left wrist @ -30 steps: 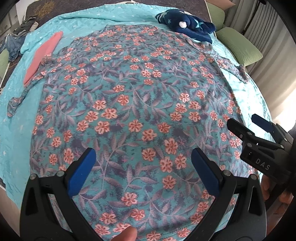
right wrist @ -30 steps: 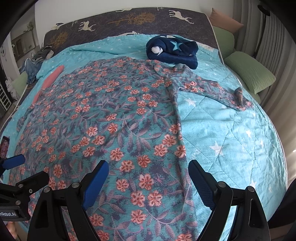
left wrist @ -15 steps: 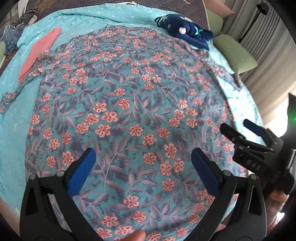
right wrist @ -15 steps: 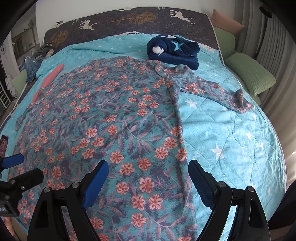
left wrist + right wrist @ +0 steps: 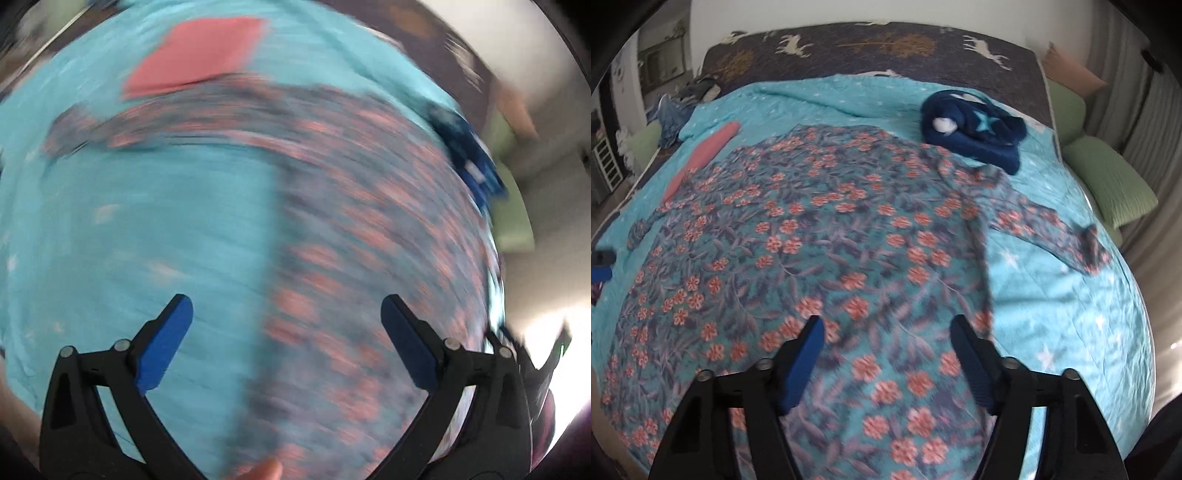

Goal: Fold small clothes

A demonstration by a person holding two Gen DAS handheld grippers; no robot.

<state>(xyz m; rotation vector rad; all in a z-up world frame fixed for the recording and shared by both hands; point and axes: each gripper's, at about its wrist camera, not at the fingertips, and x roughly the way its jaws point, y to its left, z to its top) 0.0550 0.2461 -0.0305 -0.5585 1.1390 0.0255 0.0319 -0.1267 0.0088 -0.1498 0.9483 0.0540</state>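
Turquoise bed quilt carries floral garment, navy bundle, pink cloth.

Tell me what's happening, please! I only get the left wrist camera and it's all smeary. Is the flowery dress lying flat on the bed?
Observer: Yes. In the right wrist view, the flowery dress lies spread flat over the bedspread.
Operator: Where does the sleeve on the other side go?
Observer: The right sleeve stretches out sideways on the bedspread, with its cuff bunched up at the end.
Operator: Are the right tongs holding anything?
Observer: No. The right tongs are open above the lower part of the dress, with nothing between them.
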